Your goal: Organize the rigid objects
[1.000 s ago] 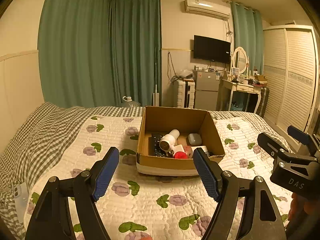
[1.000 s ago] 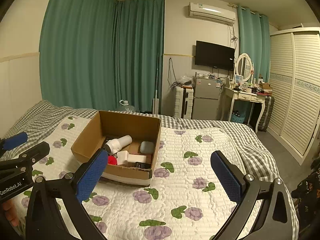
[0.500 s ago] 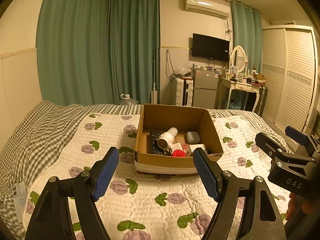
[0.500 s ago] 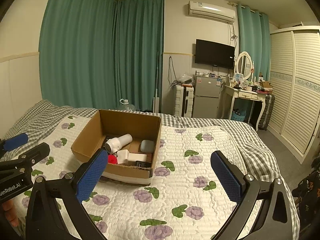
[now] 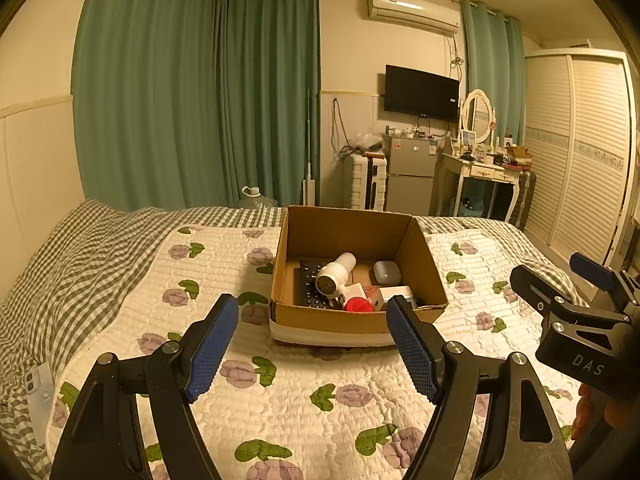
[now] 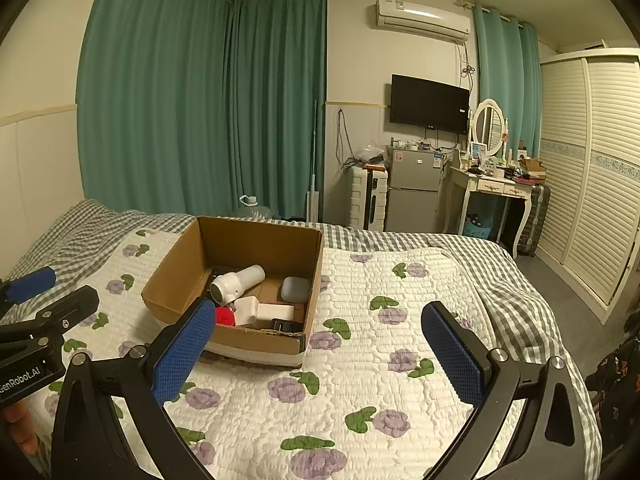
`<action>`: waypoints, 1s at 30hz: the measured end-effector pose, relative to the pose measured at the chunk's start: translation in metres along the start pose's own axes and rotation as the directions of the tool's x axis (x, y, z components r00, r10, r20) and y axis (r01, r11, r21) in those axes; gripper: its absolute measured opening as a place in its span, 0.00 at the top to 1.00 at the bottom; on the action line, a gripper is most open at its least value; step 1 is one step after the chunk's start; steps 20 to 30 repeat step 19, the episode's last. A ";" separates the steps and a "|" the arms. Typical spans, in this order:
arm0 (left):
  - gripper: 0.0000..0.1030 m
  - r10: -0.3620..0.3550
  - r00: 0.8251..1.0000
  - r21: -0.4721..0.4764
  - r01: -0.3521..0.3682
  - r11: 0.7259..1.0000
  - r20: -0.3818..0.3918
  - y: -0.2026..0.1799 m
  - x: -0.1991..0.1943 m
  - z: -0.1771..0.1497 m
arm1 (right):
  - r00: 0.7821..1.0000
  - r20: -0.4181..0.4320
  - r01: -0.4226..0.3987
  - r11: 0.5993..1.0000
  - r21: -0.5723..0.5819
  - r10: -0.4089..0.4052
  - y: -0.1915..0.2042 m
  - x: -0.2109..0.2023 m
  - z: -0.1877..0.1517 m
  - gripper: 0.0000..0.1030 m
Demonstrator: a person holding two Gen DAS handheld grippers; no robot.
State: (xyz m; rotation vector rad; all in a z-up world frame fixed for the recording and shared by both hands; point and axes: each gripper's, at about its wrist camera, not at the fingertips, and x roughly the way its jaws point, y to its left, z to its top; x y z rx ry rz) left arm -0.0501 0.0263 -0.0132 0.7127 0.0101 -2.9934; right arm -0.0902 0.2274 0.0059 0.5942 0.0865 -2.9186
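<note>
An open cardboard box (image 5: 424,256) (image 6: 176,268) sits on the flowered quilt. Inside lie a white hair dryer (image 5: 334,274) (image 6: 236,282), a grey case (image 5: 387,272) (image 6: 295,289), a red round item (image 5: 357,304) (image 6: 225,315), a black keyboard (image 5: 307,284), a white block (image 6: 275,312) and a small black item (image 6: 286,325). My left gripper (image 5: 312,344) is open and empty, held above the quilt in front of the box. My right gripper (image 6: 320,352) is open and empty, to the right of the box. Each gripper shows at the edge of the other's view.
The bed has a flowered quilt (image 5: 224,264) over a checked sheet (image 5: 80,264). A white phone (image 5: 38,396) lies at the bed's left edge. Beyond the bed stand a fridge (image 6: 412,194), a dressing table (image 6: 496,188) and a louvred wardrobe (image 6: 592,184).
Both views have shifted slightly; the box appears a little higher in the left wrist view. Both grippers stay open and empty. Nothing in the box has moved.
</note>
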 end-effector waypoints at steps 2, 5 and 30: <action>0.23 -0.001 1.000 0.000 0.001 1.000 -0.001 0.000 0.000 0.000 | 1.000 -0.001 0.001 1.000 -0.001 -0.001 0.000 0.000 0.000 0.00; 0.23 0.001 1.000 0.002 -0.001 1.000 -0.001 0.000 0.000 0.000 | 1.000 -0.004 0.000 1.000 0.001 0.000 0.000 0.001 -0.001 0.00; 0.23 0.004 1.000 0.010 -0.004 1.000 -0.010 -0.001 0.001 -0.001 | 1.000 -0.014 0.004 1.000 0.001 -0.004 0.001 0.002 -0.004 0.00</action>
